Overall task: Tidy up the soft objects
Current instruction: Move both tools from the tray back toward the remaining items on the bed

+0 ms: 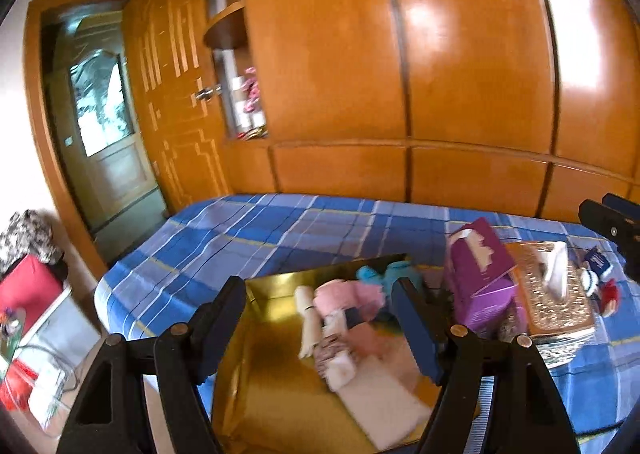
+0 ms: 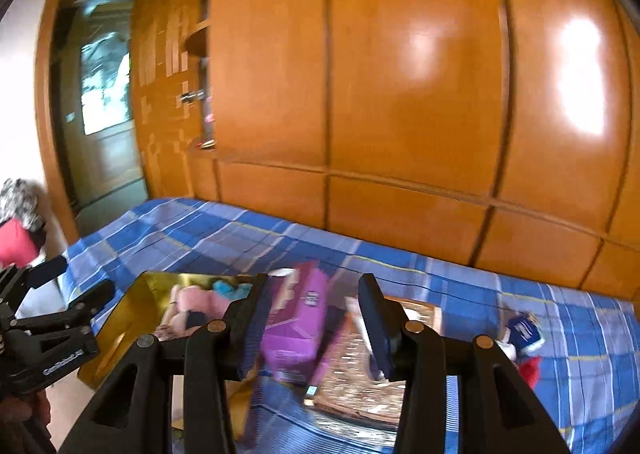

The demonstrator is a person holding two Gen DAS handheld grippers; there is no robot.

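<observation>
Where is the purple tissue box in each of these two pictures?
Left wrist view: the purple tissue box stands right of centre, just right of the gold box, beyond the left gripper.
Right wrist view: it sits low at centre, seen between the open fingers of the right gripper.
Shared landmark: the blue plaid bedspread.

I count one gold box point(image 1: 260, 338), two tissue boxes, purple point(image 1: 480, 278) and gold-patterned point(image 1: 556, 294), and one small doll point(image 1: 600, 278) at right.
</observation>
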